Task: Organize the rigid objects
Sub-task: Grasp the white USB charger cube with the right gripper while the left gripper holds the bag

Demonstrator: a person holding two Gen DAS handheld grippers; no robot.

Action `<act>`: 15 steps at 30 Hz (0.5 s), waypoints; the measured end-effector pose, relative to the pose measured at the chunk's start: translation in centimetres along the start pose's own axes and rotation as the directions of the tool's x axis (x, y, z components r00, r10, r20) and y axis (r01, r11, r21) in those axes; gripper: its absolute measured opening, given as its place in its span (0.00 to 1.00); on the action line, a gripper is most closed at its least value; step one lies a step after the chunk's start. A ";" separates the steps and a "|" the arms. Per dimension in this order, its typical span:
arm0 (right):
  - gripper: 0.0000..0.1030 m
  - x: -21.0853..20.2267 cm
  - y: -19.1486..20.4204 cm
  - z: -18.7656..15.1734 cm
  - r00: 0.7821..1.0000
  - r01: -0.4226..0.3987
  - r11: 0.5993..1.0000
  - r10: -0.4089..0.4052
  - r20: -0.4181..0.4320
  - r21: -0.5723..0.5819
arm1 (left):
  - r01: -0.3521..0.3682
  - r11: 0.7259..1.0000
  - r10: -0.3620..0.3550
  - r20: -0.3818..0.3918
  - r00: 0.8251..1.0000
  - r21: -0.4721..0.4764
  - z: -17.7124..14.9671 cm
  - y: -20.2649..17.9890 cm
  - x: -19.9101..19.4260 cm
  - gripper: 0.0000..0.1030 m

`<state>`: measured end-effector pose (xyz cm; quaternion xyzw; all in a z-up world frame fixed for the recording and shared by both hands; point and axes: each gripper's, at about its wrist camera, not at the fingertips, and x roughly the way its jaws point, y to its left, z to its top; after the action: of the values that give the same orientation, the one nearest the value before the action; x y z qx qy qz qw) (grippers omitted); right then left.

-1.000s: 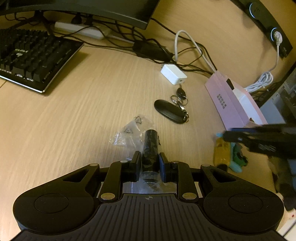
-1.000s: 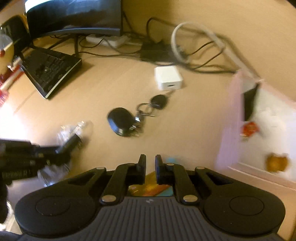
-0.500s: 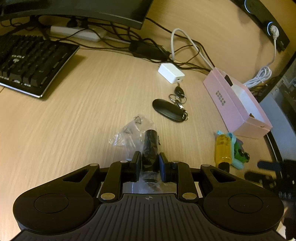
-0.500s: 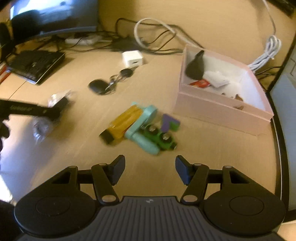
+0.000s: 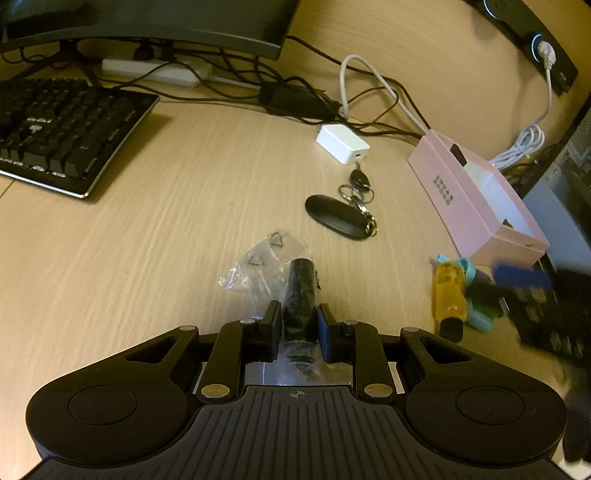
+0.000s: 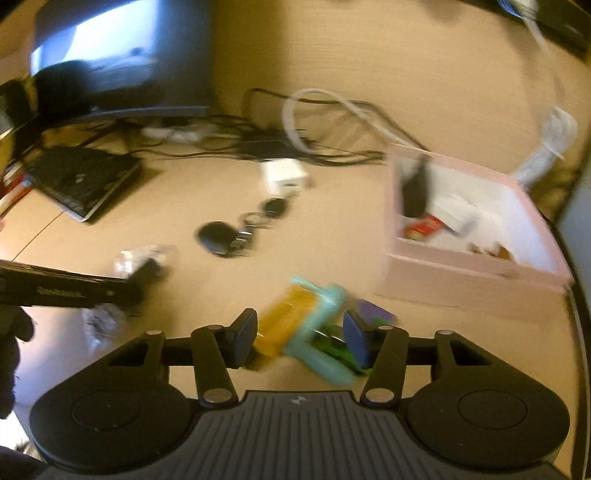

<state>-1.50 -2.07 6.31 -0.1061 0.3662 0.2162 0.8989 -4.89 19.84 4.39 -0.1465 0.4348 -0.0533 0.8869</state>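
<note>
My left gripper is shut on a black cylinder wrapped in a clear plastic bag, low over the wooden desk. My right gripper hovers over a small heap of objects, its jaws closing. A yellow bar and a teal piece lie between its fingers, and the pads do not visibly press on them. A green piece and a purple block lie by the right finger. The right wrist view is blurred. The pink box stands just beyond, holding several small items.
A black key fob with keys and a white charger lie mid-desk. A keyboard sits at the left under a monitor, with a tangle of cables along the back. The desk edge runs right of the box.
The right gripper went from shut to wide open, then narrowed a little, and drew back from the pink box to the heap of coloured objects. The left gripper kept still, holding the cylinder.
</note>
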 end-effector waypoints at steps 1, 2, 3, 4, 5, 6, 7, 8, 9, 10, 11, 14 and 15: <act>0.50 0.5 0.7 0.9 1.000 -0.004 1.000 0.004 0.009 -0.023 | -0.004 1.000 0.004 -0.001 1.000 0.004 -0.1 0.0 -0.1 0.23; 0.50 1.0 1.2 2.0 1.000 -0.008 0.999 0.009 0.021 -0.041 | -0.007 1.000 0.007 -0.003 1.000 0.006 -0.2 0.0 -0.2 0.23; 0.50 1.8 1.4 3.1 0.999 -0.013 0.999 0.015 0.037 -0.050 | -0.010 1.000 0.010 -0.003 1.000 0.006 -0.2 0.1 -0.3 0.23; 0.50 2.7 1.4 4.3 0.999 -0.014 0.999 0.017 0.051 -0.050 | -0.012 1.000 0.012 -0.003 1.000 0.007 -0.3 0.2 -0.4 0.23; 0.50 3.9 1.3 5.7 0.998 -0.009 0.999 0.011 0.058 -0.044 | -0.013 1.000 0.013 -0.002 1.000 0.009 -0.4 0.2 -0.5 0.23; 0.50 5.1 1.1 6.8 0.998 0.000 0.999 0.002 0.059 -0.033 | -0.015 1.000 0.015 -0.002 1.000 0.010 -0.5 0.2 -0.6 0.23; 0.51 6.5 0.7 8.1 0.999 0.007 1.000 -0.006 0.054 -0.014 | -0.017 1.000 0.017 -0.003 1.000 0.013 -0.5 0.2 -0.6 0.23; 0.52 7.7 0.2 9.1 0.999 0.009 1.000 -0.009 0.046 0.006 | -0.019 1.000 0.019 -0.005 1.000 0.014 -0.6 0.2 -0.6 0.23; 0.55 9.1 -0.3 10.3 0.999 0.004 1.000 -0.004 0.031 0.028 | -0.019 1.000 0.019 -0.009 1.000 0.014 -0.5 0.2 -0.6 0.23; 0.61 10.5 -0.8 11.3 1.000 -0.011 0.999 0.011 0.017 0.044 | -0.019 1.000 0.019 -0.011 1.000 0.011 -0.5 0.3 -0.7 0.23; 0.61 11.9 -1.1 12.2 1.000 -0.023 0.998 0.023 0.009 0.051 | -0.017 1.000 0.017 -0.014 1.000 0.008 -0.5 0.4 -0.7 0.23; 0.62 16.1 -1.8 13.9 0.999 -0.034 0.999 0.035 -0.030 0.031 | -0.013 1.000 0.013 -0.010 1.000 0.001 -0.6 0.5 -0.7 0.23; 0.62 17.5 -2.1 14.3 0.999 -0.029 0.999 0.031 -0.043 0.030 | -0.011 1.000 0.011 -0.007 1.000 -0.001 -0.7 0.5 -0.8 0.23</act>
<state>19.40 6.46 4.19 -0.0918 0.3905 0.2219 0.8888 -5.92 20.37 4.44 -0.1442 0.4387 -0.0485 0.8856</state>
